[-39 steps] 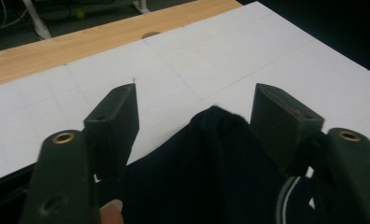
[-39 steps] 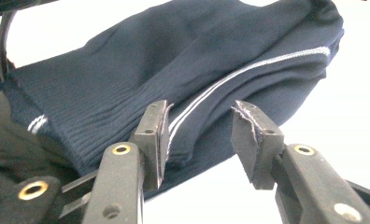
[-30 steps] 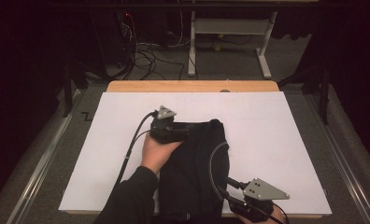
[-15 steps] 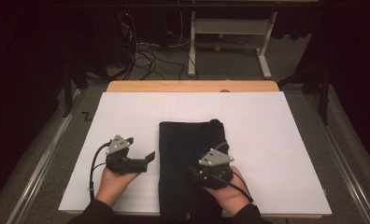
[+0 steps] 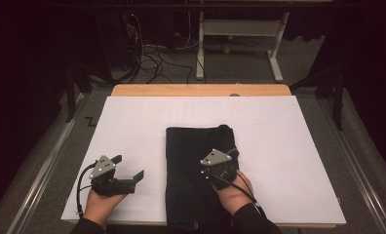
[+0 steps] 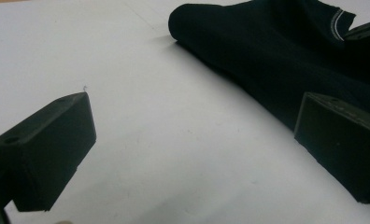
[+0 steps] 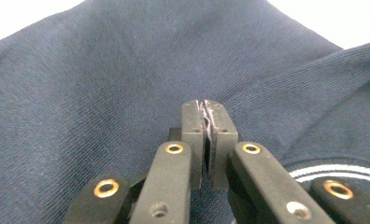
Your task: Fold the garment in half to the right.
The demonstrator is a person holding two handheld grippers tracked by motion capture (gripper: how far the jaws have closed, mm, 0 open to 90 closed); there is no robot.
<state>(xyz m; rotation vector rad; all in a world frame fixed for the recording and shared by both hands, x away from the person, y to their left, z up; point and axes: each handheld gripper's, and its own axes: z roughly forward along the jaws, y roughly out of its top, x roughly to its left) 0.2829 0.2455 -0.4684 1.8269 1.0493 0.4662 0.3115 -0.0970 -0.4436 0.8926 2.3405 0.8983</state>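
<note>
A dark navy garment lies folded in a long rectangle on the white table top. My left gripper rests low over the bare white surface left of the garment. Its jaws stand wide apart after opening further, with nothing between them. My right gripper hovers over the garment's right half, pointing away from me. Its jaws have just closed, and the fingertips meet with no cloth between them. Navy cloth with a white-striped edge lies beneath them.
A wooden strip runs along the table's far edge. Metal rails flank the table. On the floor beyond are cables and a white frame. White surface lies open on either side of the garment.
My left hand left the garment's top and came back to the front left of the table. My right hand moved left from the front right onto the garment.
</note>
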